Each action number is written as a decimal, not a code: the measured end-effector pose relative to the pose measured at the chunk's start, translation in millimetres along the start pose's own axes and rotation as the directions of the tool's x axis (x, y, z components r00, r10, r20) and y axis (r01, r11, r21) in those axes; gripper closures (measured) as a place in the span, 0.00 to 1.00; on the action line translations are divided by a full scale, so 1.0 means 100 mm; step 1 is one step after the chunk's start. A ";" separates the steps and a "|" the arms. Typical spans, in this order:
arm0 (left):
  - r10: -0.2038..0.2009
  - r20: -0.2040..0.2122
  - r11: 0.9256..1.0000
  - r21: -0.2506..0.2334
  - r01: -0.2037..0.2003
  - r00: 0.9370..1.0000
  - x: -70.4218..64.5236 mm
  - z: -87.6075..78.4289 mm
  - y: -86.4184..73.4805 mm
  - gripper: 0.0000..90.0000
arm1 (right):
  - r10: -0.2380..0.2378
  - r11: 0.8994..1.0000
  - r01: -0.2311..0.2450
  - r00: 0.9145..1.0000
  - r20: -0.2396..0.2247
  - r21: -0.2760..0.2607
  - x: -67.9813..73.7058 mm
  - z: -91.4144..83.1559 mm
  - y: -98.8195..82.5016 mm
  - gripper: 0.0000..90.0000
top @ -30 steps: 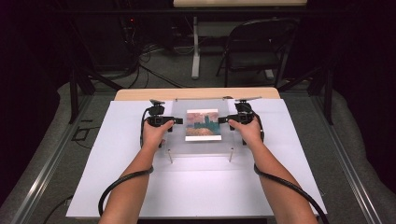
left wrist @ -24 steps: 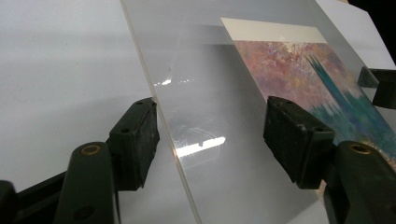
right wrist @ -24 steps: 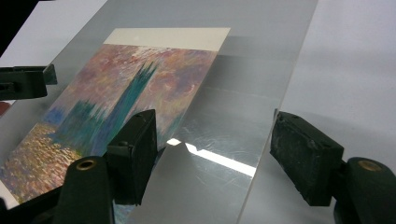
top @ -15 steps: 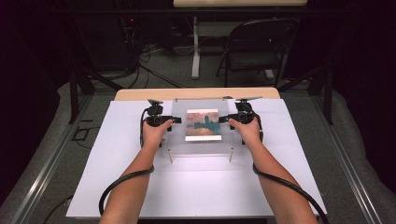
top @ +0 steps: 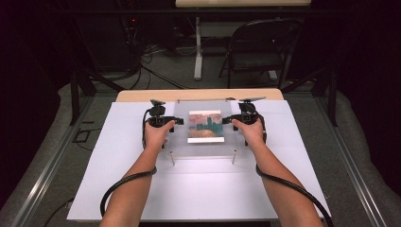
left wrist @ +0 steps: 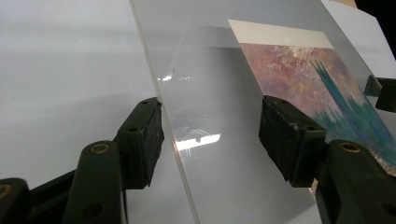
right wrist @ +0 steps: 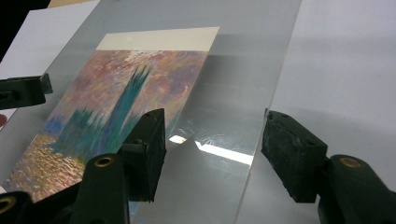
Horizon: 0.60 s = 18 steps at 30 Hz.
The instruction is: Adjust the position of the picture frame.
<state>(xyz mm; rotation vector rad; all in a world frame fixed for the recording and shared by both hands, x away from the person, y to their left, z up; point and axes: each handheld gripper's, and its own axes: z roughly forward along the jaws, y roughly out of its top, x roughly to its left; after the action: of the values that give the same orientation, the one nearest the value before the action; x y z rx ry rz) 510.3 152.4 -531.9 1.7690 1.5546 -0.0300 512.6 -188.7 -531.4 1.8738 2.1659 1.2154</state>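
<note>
My left claw (left wrist: pixel 210 135) and right claw (right wrist: pixel 212 154), jaws just closing, each straddle an edge of the clear pane (top: pixel 182 130) without pinching; the print (top: pixel 205 126) lies beneath.

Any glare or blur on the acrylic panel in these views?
Left gripper view: a bright glare streak on the clear panel, near jaws soft. Right gripper view: a similar streak near the panel's edge; the painted print stays readable. High view: evenly lit white table, dark surroundings, panel nearly invisible.

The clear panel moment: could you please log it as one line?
left tongs: closing, astride clear panel edge | right tongs: closing, astride opposite edge | painting print: on panel
</note>
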 end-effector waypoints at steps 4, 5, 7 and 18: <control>-0.002 -0.002 1.000 0.005 0.002 1.000 -0.01 -0.01 0.01 0.45 | 0.000 1.000 0.000 1.000 0.004 0.004 0.01 -0.01 0.01 0.44; -0.002 -0.002 1.000 0.005 0.002 1.000 -0.01 -0.01 0.01 0.45 | 0.002 1.000 -0.002 1.000 0.005 -0.002 0.02 0.00 0.01 0.44; -0.008 -0.001 1.000 0.004 0.008 1.000 -0.01 -0.01 0.01 0.45 | 0.000 1.000 0.000 1.000 0.006 -0.002 0.02 -0.01 0.01 0.44; -0.012 -0.001 1.000 0.004 0.012 1.000 -0.02 -0.05 0.03 0.48 | -0.005 1.000 0.005 1.000 0.019 0.000 0.05 -0.03 0.02 0.45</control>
<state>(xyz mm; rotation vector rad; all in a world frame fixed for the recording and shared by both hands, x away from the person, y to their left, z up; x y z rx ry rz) 510.5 153.7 -526.2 1.7634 1.5663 -0.0384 511.6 -186.5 -525.8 1.8709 2.1598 1.1919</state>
